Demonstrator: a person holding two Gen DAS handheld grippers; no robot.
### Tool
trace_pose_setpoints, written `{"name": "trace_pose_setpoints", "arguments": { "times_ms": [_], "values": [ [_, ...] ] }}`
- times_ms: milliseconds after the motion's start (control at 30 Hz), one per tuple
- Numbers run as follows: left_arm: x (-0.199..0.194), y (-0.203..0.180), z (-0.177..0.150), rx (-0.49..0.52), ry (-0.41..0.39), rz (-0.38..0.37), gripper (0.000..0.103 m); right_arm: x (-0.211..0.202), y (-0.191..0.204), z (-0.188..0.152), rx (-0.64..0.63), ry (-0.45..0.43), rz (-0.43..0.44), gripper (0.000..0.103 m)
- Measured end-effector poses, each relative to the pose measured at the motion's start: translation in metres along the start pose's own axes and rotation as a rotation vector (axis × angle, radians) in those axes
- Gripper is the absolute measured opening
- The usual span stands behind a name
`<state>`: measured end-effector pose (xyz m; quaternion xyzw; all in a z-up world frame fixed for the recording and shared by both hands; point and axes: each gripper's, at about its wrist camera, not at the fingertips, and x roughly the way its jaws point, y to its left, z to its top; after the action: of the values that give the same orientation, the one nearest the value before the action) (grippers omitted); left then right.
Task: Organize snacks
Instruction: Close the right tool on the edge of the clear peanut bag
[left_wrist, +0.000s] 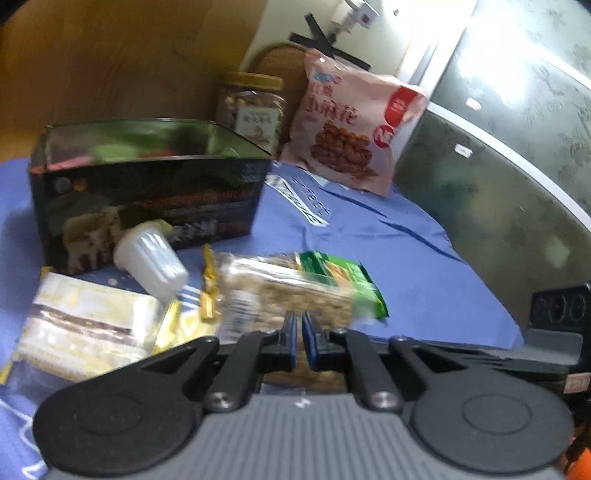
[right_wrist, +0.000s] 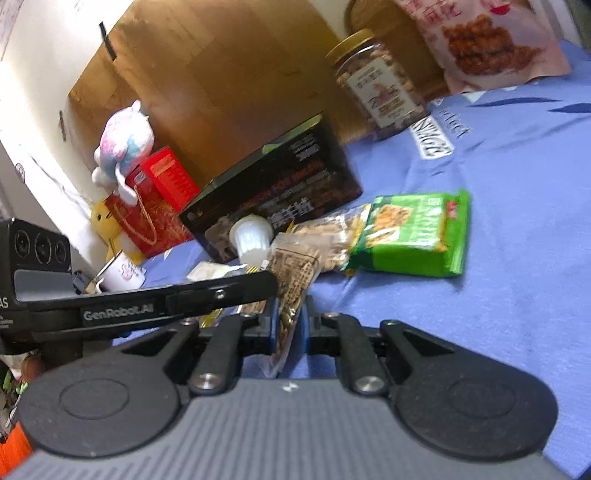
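The right gripper (right_wrist: 290, 325) has its blue pads closed on the clear end of a green-and-clear cracker packet (right_wrist: 410, 232), which stretches away over the blue cloth (right_wrist: 517, 258) toward the far right. The left gripper (left_wrist: 299, 341) has its fingers nearly together with a thin gap; whether anything is caught between them cannot be told, though the same packet (left_wrist: 295, 291) lies just beyond its tips. Near left of it rests a pale yellow wafer pack (left_wrist: 85, 325). A white jelly cup (left_wrist: 151, 260) lies on its side against the front of an open black box (left_wrist: 147, 206). Farther back stand a jar of nuts (left_wrist: 251, 107) with a gold lid and, right of it, a pink snack bag (left_wrist: 351, 129).
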<state>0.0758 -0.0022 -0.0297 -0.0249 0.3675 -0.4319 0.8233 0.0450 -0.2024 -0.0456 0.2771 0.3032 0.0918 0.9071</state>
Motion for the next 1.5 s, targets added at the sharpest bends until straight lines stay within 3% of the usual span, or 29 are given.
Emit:
{"name": "trace_pose_setpoints", "arguments": {
  "times_ms": [333, 500, 700, 900, 1000, 1500],
  "values": [
    [-0.002, 0.013, -0.004, -0.044, 0.011, 0.045, 0.008, -0.013, -0.004, 0.002, -0.007, -0.033, -0.032, 0.014],
    [-0.002, 0.016, -0.004, -0.049, 0.012, 0.057, 0.025, -0.016, -0.002, 0.001, -0.017, -0.041, -0.035, 0.014],
    [0.003, 0.021, -0.007, -0.064, 0.024, 0.055, 0.031, -0.014, -0.006, -0.002, -0.003, -0.022, -0.054, 0.014],
    [0.004, 0.015, -0.007, -0.052, 0.029, 0.014, 0.029, -0.014, -0.003, -0.001, 0.003, -0.024, -0.059, 0.014],
    [0.004, 0.015, -0.008, -0.047, 0.030, 0.025, 0.029, -0.015, 0.003, -0.003, -0.040, -0.036, -0.071, 0.014],
    [0.000, 0.023, -0.007, -0.069, 0.021, 0.037, 0.039, -0.013, 0.001, -0.003, -0.011, -0.034, -0.070, 0.014]
  ]
}}
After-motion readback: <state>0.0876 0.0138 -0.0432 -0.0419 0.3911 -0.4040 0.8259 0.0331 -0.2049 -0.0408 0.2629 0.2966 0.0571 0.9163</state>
